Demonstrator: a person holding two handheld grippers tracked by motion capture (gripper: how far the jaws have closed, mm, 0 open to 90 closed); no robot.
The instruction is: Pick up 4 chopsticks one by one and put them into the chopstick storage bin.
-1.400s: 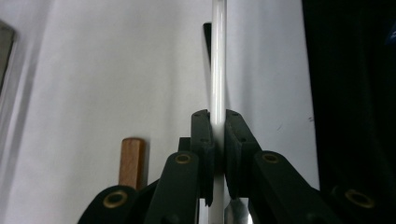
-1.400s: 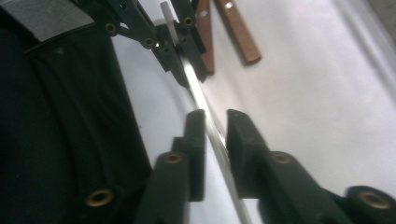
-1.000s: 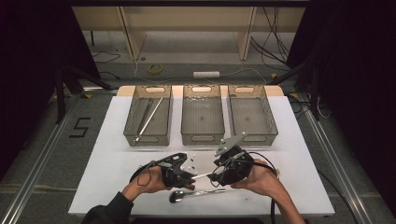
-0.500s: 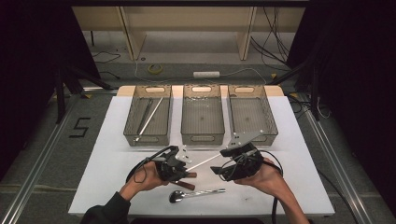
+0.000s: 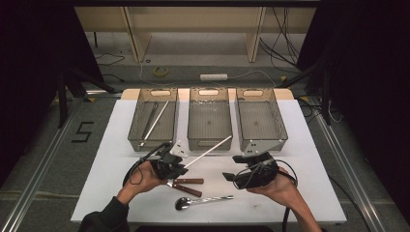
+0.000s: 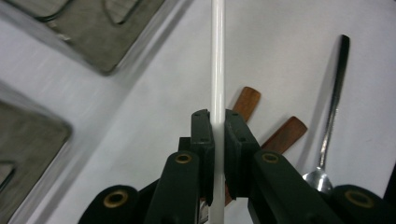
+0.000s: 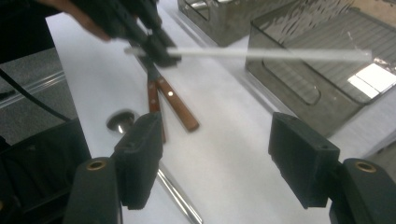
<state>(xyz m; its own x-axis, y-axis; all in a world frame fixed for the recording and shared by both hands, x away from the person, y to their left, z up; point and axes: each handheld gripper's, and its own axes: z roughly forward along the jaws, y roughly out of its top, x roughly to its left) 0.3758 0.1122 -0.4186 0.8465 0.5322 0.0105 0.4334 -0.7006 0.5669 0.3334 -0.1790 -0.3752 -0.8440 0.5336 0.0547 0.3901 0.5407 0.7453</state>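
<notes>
Left hand-held gripper (image 5: 175, 166) clamping white chopstick (image 5: 209, 151), right hand-held gripper (image 5: 235, 168) wide, left bin (image 5: 137, 115) holding chopsticks (image 5: 153, 121)

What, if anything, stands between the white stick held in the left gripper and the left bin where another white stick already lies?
Nothing visible does. The left gripper is shut on the white stick, lifted over bare table. The left bin sits open-topped beyond it; the knives and spoon lie nearer the person.
</notes>
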